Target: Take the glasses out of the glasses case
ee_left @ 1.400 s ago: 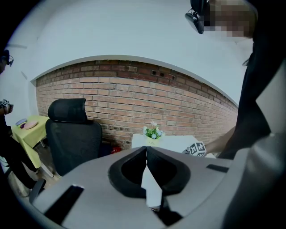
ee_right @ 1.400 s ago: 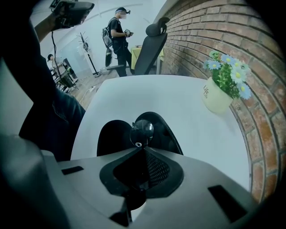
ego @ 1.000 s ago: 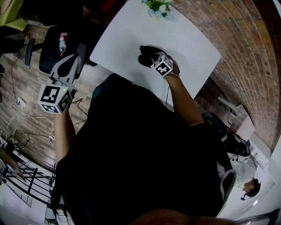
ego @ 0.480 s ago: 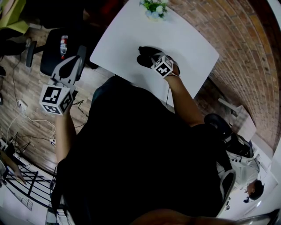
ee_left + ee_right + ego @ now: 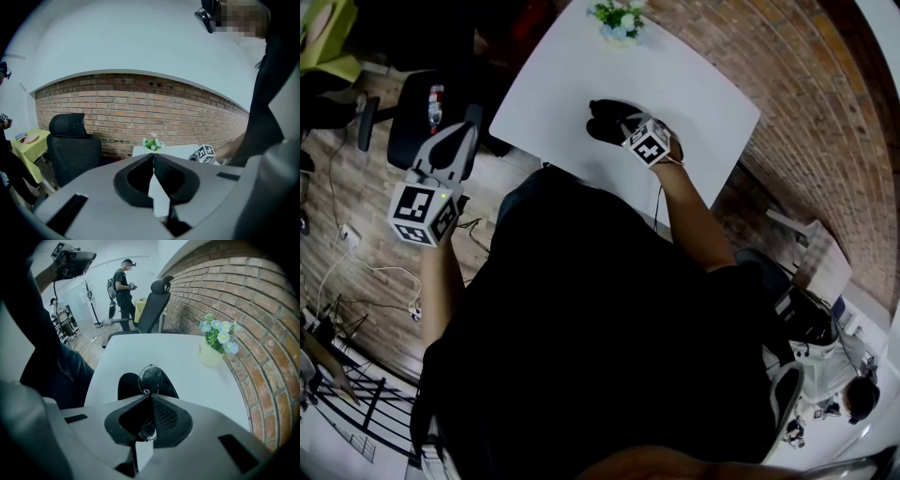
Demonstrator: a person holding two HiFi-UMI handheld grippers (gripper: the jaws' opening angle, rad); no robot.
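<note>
White table (image 5: 703,84), black glasses case (image 5: 125,386), red-brown brick wall (image 5: 253,296), blue-and-white flowers (image 5: 218,336), pale yellow pot (image 5: 209,355).

**Head view:** from above the person (image 5: 600,328), steeply down onto the white rectangular table (image 5: 694,94).
**Right gripper view:** low and close over that tabletop, red brick wall (image 5: 243,291) at right.
**Left gripper view:** level, from well off the table's left, facing the wall.
All three share the potted blue-and-white flowers (image 5: 214,341).

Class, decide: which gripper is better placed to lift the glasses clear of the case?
The right gripper: its jaws are shut on the glasses, right at the case. The left gripper is shut, empty, held off beside the table.
</note>
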